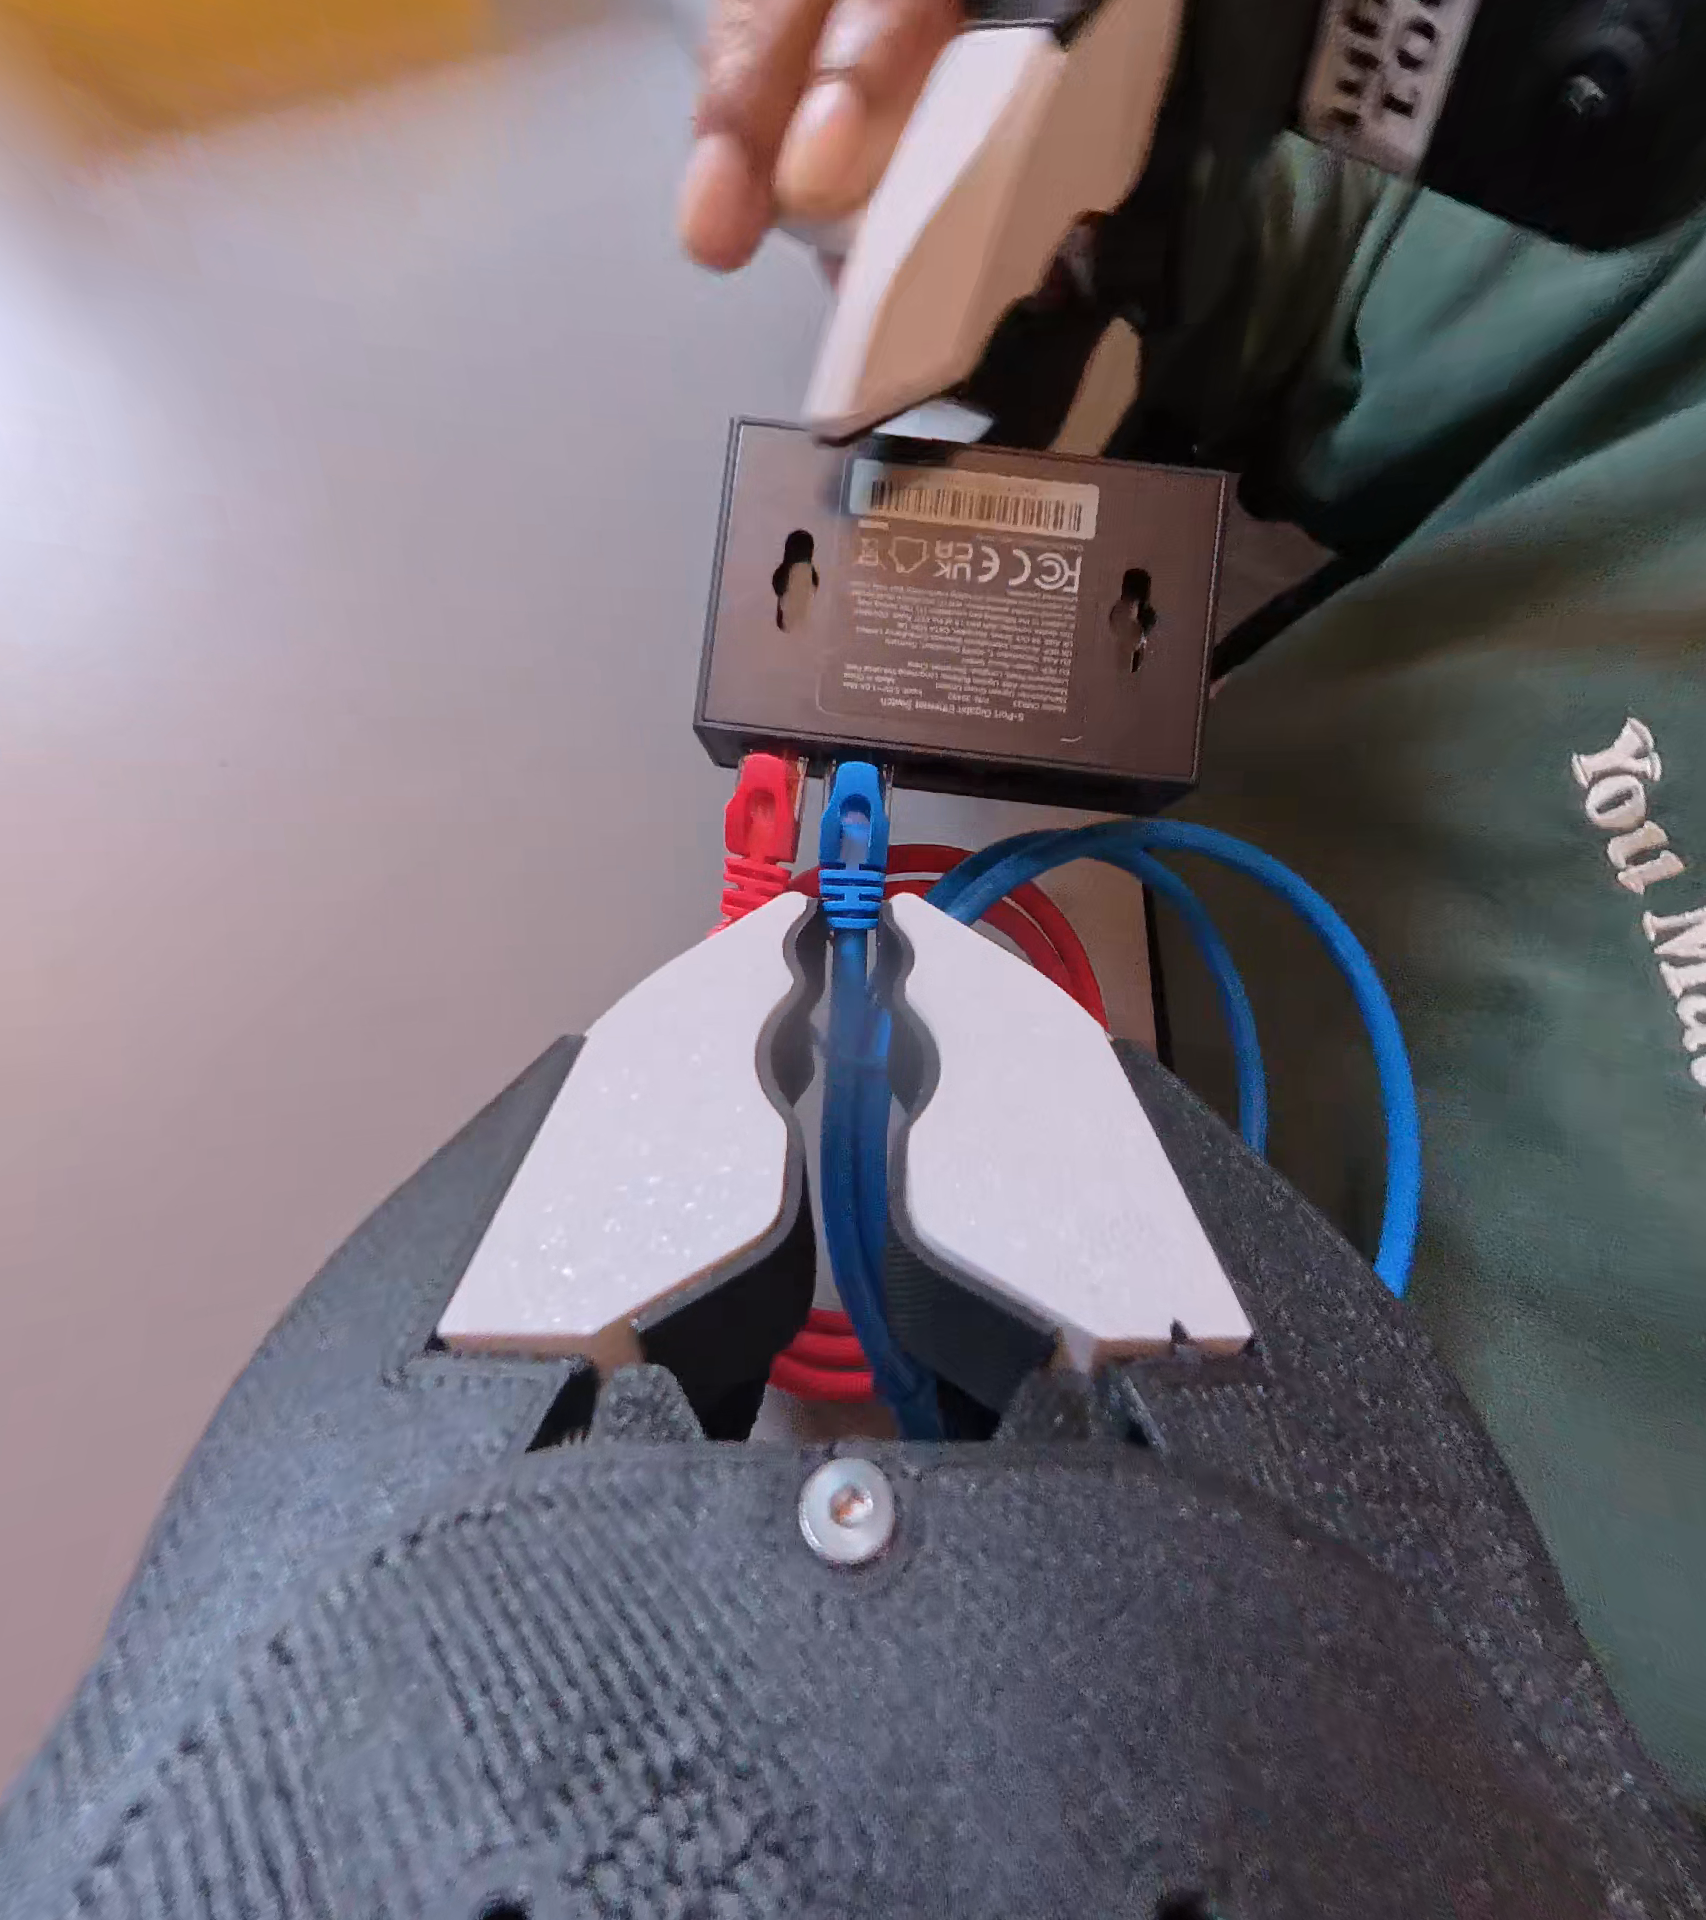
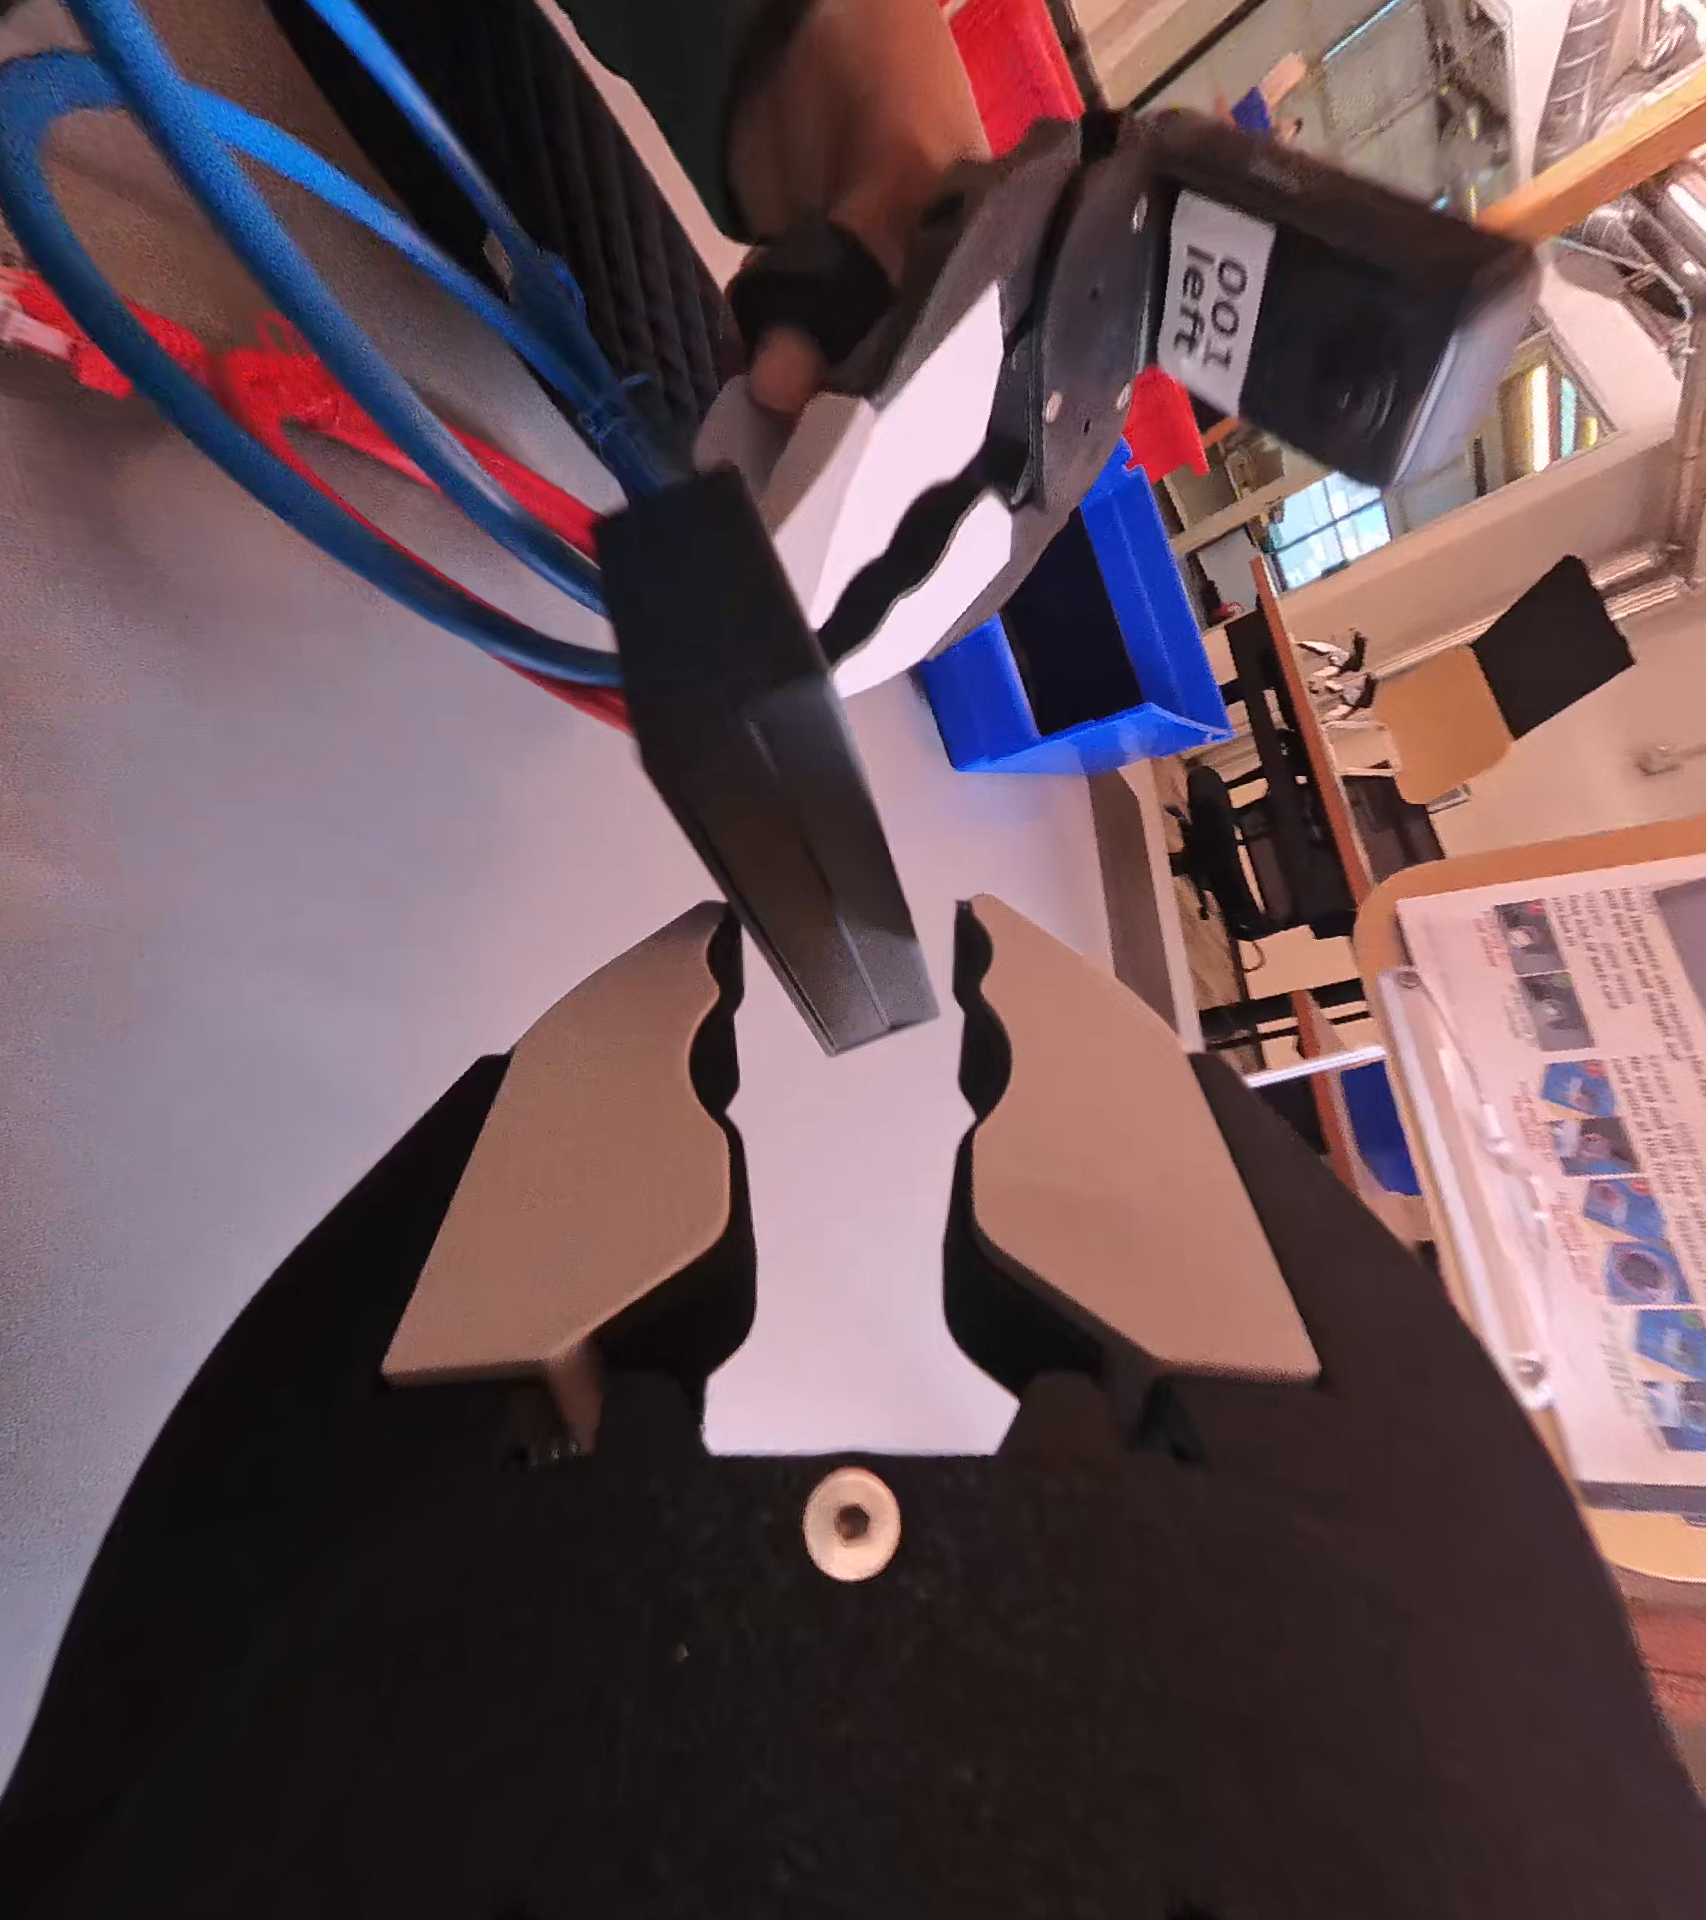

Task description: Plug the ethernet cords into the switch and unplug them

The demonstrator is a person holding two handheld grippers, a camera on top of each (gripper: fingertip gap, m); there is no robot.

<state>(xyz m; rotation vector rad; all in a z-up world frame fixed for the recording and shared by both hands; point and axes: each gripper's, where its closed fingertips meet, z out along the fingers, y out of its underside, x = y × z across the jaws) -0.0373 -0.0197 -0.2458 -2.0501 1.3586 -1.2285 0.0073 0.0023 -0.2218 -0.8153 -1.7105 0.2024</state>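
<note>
Left wrist view: the switch (image 1: 953,613), a black box, is seen underside-up with its label and two keyhole slots facing the camera, port edge toward the left gripper (image 1: 849,920). Two plugs sit in adjacent ports at the left end of that edge: the red plug (image 1: 764,821) outermost, the blue plug (image 1: 854,842) next to it. The left gripper's fingers (image 1: 662,1122) are drawn in on the blue cord (image 1: 854,1091) just behind the plug's ribbed boot, and the cord runs down the narrow gap between them. The fingertips lie just short of the boot. The red cord (image 1: 1036,935) coils behind the right finger. The blue cord loops out to the right in front of a green garment (image 1: 1555,935).

Far end of the switch: the right gripper (image 1: 890,426) meets the top left corner, blurred. A hand (image 1: 797,114) shows above it.

Right wrist view: the right gripper's (image 2: 844,914) fingers (image 2: 1109,1132) are spread, and the near corner of the switch (image 2: 776,790) sits between the tips. Contact with either finger cannot be told. Below the switch is the pale tabletop (image 2: 309,987). Beyond it are a blue bin (image 2: 1067,686) and, at right, a printed sheet (image 2: 1607,1143).
</note>
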